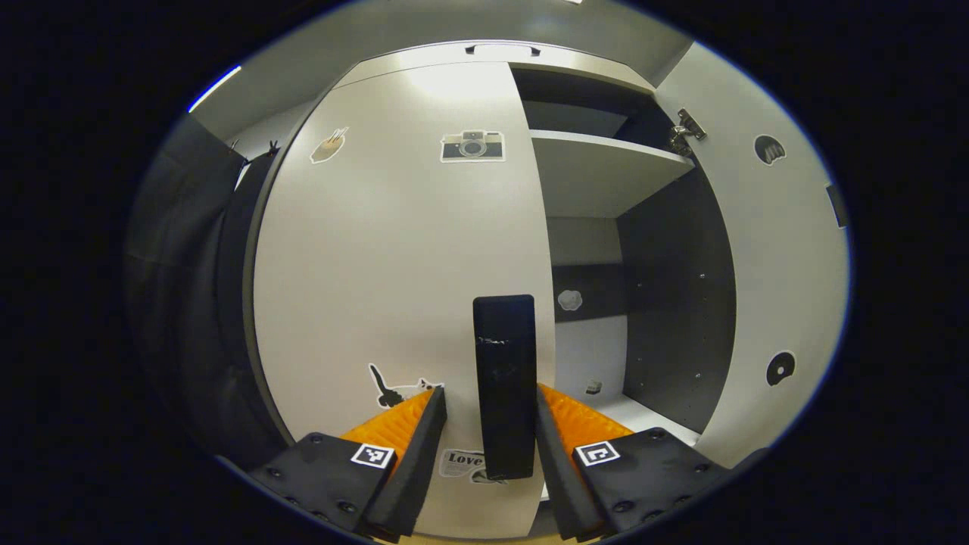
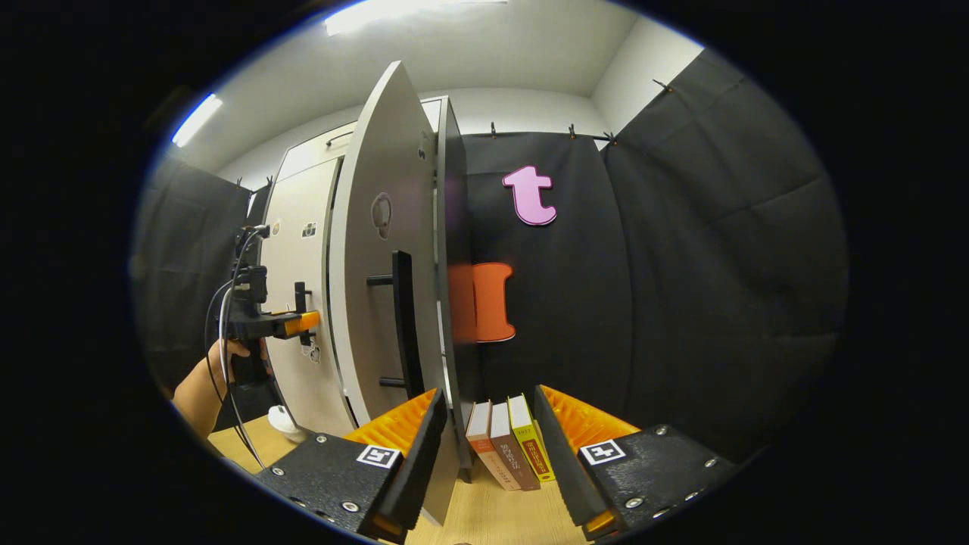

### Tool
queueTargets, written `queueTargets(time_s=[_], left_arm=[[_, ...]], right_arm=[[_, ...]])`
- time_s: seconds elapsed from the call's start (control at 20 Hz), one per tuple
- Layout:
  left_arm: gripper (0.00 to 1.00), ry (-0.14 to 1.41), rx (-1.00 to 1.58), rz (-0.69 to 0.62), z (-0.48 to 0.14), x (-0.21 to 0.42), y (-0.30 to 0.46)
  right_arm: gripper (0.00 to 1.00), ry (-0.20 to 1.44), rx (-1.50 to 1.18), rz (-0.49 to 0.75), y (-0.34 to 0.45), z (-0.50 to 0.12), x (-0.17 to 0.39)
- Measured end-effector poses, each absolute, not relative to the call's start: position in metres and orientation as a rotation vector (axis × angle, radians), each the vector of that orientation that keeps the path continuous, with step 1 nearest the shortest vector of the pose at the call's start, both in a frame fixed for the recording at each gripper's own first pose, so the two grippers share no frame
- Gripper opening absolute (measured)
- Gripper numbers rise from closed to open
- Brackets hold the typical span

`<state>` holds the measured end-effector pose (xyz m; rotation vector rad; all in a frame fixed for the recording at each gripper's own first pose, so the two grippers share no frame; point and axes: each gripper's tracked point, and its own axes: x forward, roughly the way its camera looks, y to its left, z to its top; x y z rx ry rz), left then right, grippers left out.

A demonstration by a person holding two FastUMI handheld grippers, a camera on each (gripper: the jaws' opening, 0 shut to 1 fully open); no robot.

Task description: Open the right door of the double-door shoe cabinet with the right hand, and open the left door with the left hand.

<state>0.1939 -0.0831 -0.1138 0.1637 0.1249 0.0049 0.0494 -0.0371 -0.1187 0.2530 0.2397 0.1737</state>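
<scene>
The closed left door (image 1: pixel 394 265) of the white shoe cabinet carries several stickers. Its black upright handle (image 1: pixel 505 378) stands between the fingers of my left gripper (image 1: pixel 490 401), which is open around it; the handle sits close to the right-hand finger. The right door (image 1: pixel 764 265) is swung wide open, baring the dark inside. In the right gripper view that open door (image 2: pixel 371 303) is seen nearly edge-on, its black handle (image 2: pixel 403 325) facing me. My right gripper (image 2: pixel 488 401) is open just off the door's free edge, holding nothing. Far left, a hand (image 2: pixel 204 386) holds the left gripper (image 2: pixel 306 322) at the left door (image 2: pixel 299 250).
A white shelf (image 1: pixel 598 166) and dark side panels show inside the cabinet. Three books (image 2: pixel 507 443) stand on the wooden surface (image 2: pixel 484 515) beyond my right gripper's fingers. A small white object (image 2: pixel 284 420) lies low by the cabinet's foot. Black cloth walls close in behind and to the right.
</scene>
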Motion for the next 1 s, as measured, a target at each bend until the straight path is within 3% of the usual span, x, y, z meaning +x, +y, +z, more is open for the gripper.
queueTargets(time_s=[0.1, 0.15, 0.3, 0.65, 0.7, 1.0], left_arm=[[0.48, 0.132, 0.152, 0.013, -0.115, 0.19, -0.088], [0.41, 0.133, 0.154, 0.018, -0.117, 0.193, -0.088], [0.31, 0.163, 0.11, -0.01, -0.118, 0.191, -0.088], [0.28, 0.229, 0.058, -0.033, -0.12, 0.183, -0.086], [0.22, 0.236, 0.063, -0.042, -0.121, 0.182, -0.086], [0.22, 0.229, 0.085, -0.054, -0.118, 0.168, -0.079]], right_arm=[[0.72, 0.244, 0.252, 0.173, -0.036, -0.12, 0.046], [0.72, 0.248, 0.252, 0.17, -0.036, -0.12, 0.044], [0.72, 0.263, 0.245, 0.152, -0.044, -0.12, 0.034], [0.72, 0.237, 0.249, 0.121, -0.061, -0.107, 0.01], [0.72, 0.239, 0.248, 0.116, -0.064, -0.107, 0.006], [0.72, 0.219, 0.255, 0.097, -0.073, -0.099, -0.014]])
